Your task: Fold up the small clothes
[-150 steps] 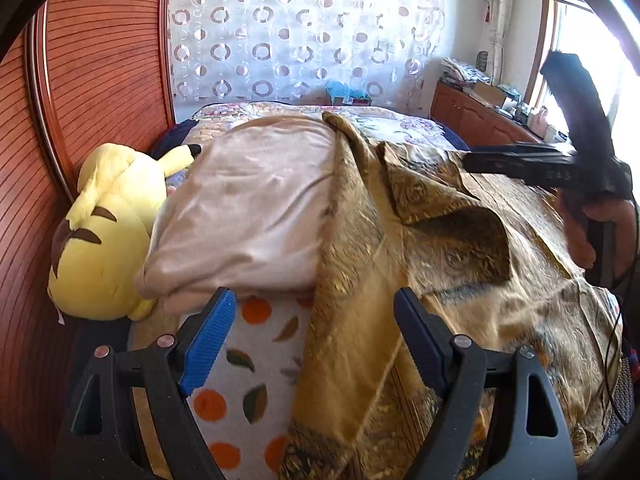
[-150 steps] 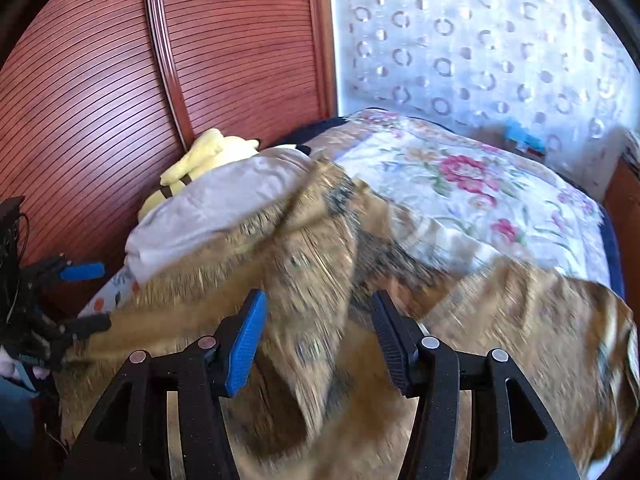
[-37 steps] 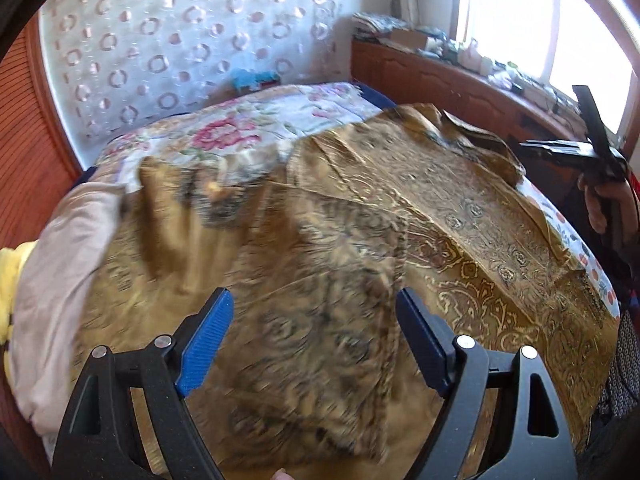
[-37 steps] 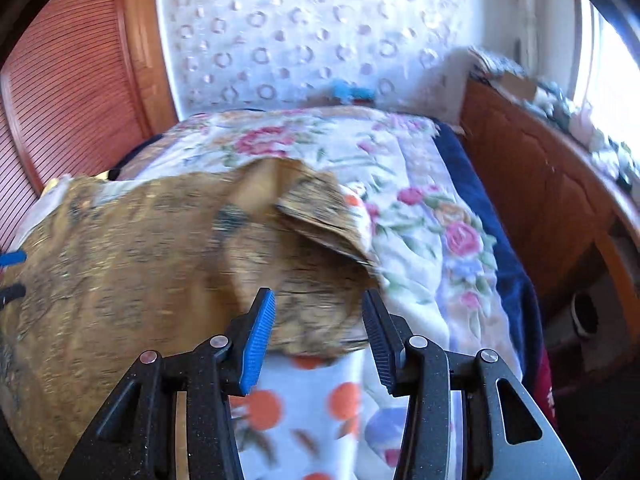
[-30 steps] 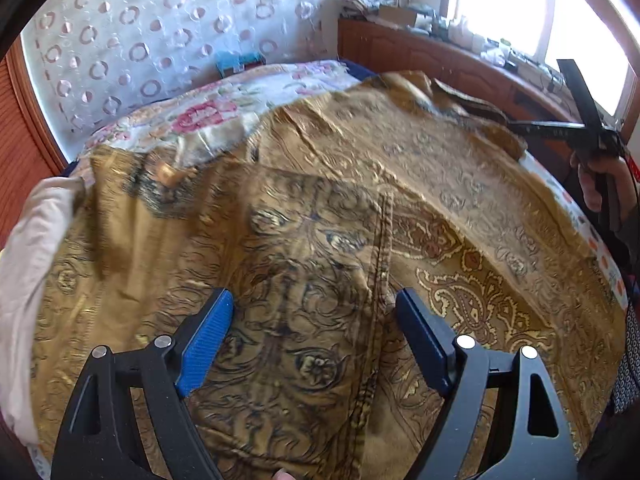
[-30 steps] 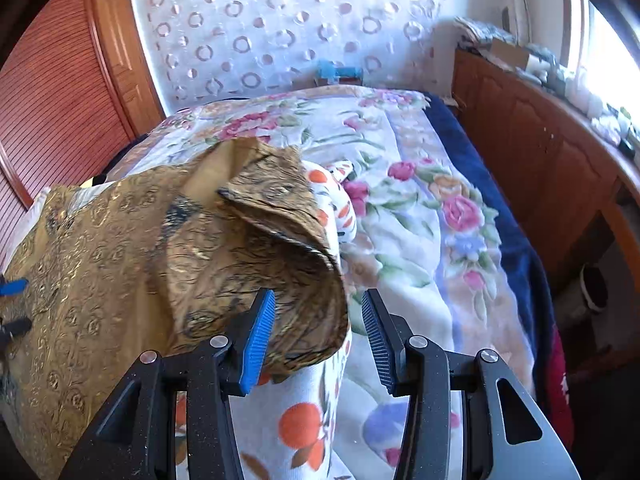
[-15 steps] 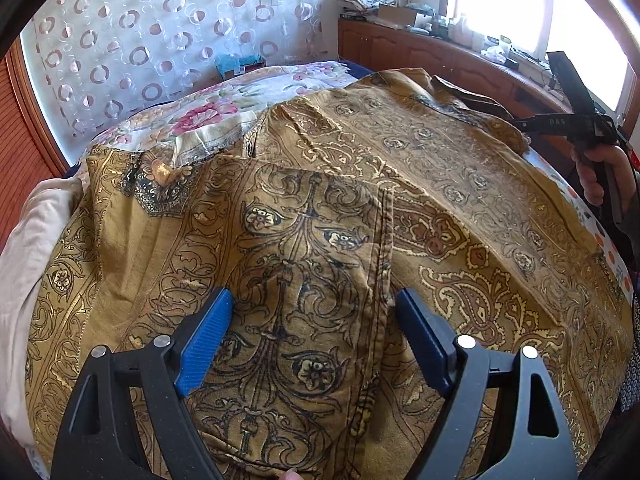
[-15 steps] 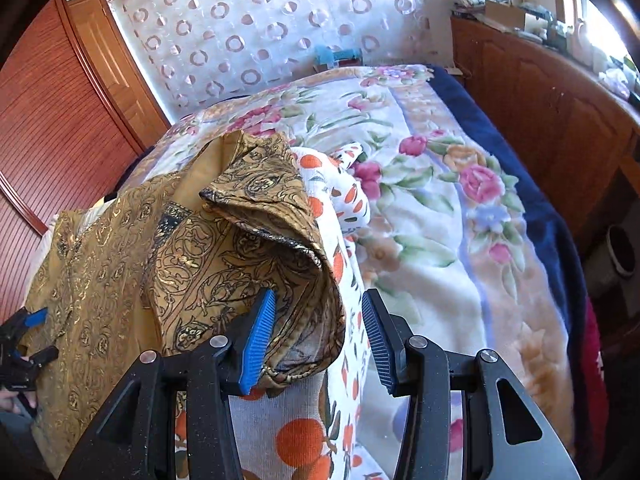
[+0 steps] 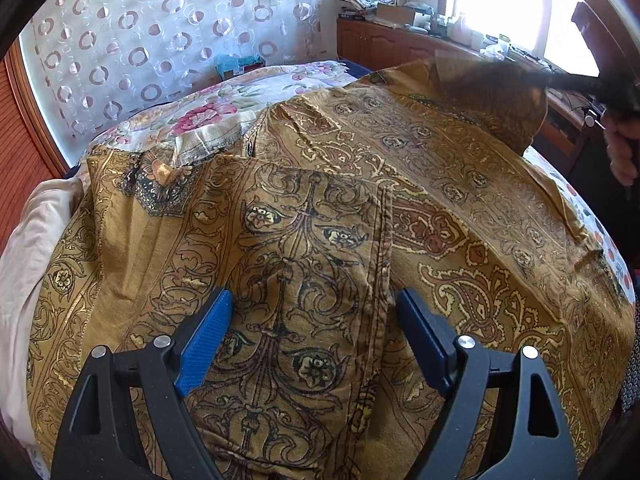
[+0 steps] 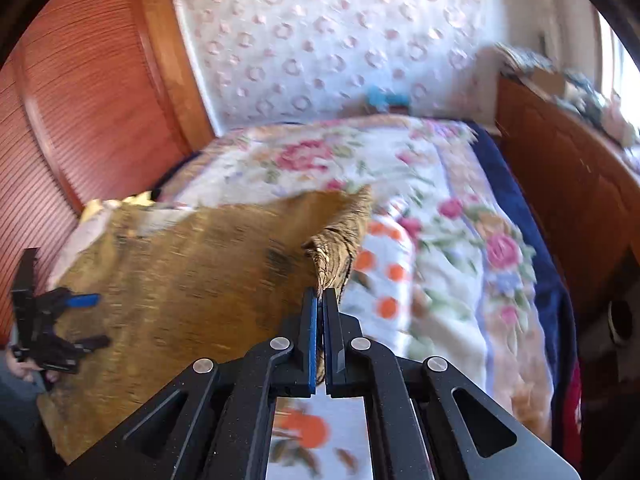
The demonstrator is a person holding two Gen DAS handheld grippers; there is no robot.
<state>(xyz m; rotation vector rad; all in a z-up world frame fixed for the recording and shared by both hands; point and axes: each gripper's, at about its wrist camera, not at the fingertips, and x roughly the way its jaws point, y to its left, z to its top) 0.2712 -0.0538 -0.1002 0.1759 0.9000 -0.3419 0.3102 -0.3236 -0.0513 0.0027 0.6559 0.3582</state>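
Right wrist view: the right hand-held gripper is clamped tight on a far corner of the gold paisley-print garment, lifting it off the bed. Across the cloth, the left hand-held gripper hovers with its blue pads spread wide, gripping nothing. One panel already lies folded over the garment, a seamed edge marking it; judging by the wide spread of fabric, most of the folding remains, this raised corner apparently next
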